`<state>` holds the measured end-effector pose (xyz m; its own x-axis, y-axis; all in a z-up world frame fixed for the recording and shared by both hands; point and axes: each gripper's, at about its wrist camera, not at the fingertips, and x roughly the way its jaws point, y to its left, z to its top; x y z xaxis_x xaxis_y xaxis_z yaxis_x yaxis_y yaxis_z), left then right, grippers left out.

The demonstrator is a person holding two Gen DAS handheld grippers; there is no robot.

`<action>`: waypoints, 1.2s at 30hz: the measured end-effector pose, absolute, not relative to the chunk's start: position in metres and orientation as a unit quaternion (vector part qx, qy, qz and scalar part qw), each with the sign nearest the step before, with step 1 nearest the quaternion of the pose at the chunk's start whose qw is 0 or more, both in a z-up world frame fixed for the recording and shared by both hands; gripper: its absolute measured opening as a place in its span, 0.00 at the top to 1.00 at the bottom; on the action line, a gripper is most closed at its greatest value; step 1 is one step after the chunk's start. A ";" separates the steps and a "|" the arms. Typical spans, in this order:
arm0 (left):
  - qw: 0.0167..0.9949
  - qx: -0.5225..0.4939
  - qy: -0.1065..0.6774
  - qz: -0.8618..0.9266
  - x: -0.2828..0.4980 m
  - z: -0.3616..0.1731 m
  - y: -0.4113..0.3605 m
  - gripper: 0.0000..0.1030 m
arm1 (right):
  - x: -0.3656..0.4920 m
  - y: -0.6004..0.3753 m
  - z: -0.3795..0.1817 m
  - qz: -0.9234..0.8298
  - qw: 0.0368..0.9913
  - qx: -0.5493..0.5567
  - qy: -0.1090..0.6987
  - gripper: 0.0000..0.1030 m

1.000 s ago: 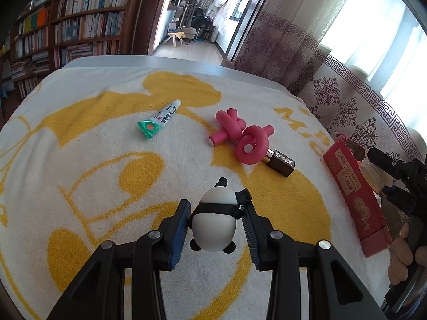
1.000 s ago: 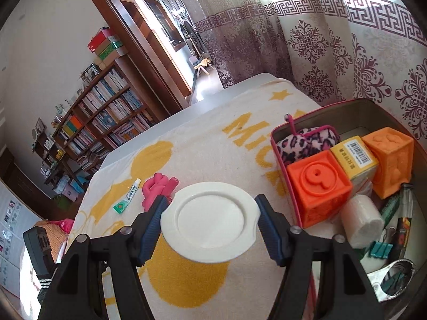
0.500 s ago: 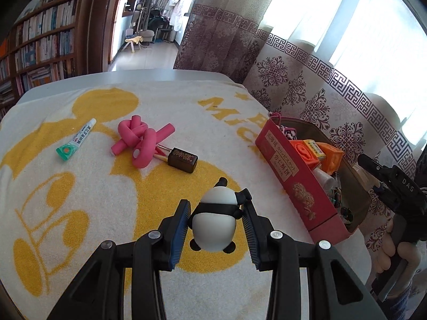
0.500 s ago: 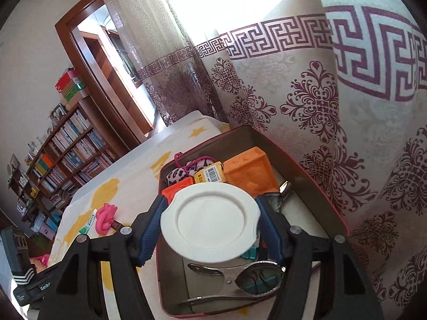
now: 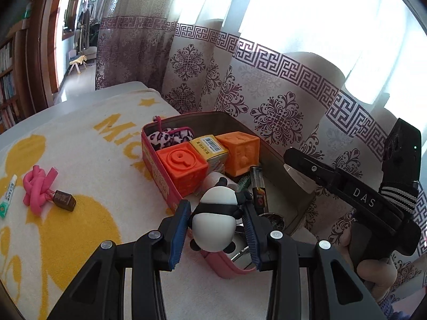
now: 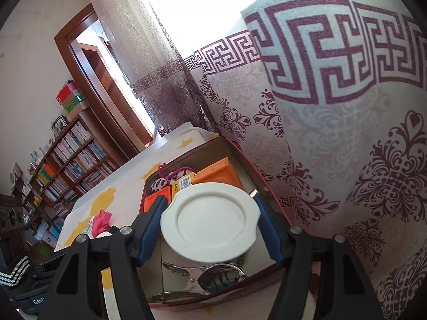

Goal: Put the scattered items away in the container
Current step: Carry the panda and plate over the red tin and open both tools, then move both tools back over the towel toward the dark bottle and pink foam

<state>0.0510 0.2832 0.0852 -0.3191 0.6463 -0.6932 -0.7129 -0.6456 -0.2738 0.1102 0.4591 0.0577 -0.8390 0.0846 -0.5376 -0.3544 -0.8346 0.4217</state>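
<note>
Left tool [image 5: 217, 229] grips the panda figure [image 5: 214, 221] by its round, smooth sides, above the near corner of the red container [image 5: 160, 178]; right tool [image 6: 210, 224] clamps a white lid [image 6: 209, 222] above the same box. Released too early, the panda could roll off the rim onto the towel [image 5: 80, 146]. Orange blocks [image 5: 181, 170] at 11 o'clock leave little room, and both tools may collide.

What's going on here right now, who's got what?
A person is tidying with two handheld grippers. The left gripper is clamped on a panda figurine, held at the near edge of the red box. The right gripper holds a white lid over the same box. A pink foam twist, a small brown bottle and a tube lie on the towel.
</note>
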 end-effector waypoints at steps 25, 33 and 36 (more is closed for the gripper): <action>0.329 -0.388 0.029 0.860 0.034 0.074 0.242 0.16 | 0.106 0.450 0.053 0.920 0.115 -0.260 0.271 0.23; 0.293 -0.386 0.027 0.874 0.025 0.066 0.209 0.16 | 0.092 0.429 0.050 0.920 0.103 -0.275 0.258 0.22; 0.280 -0.386 0.021 0.879 0.022 0.063 0.195 0.16 | 0.087 0.418 0.050 0.921 0.098 -0.282 0.251 0.22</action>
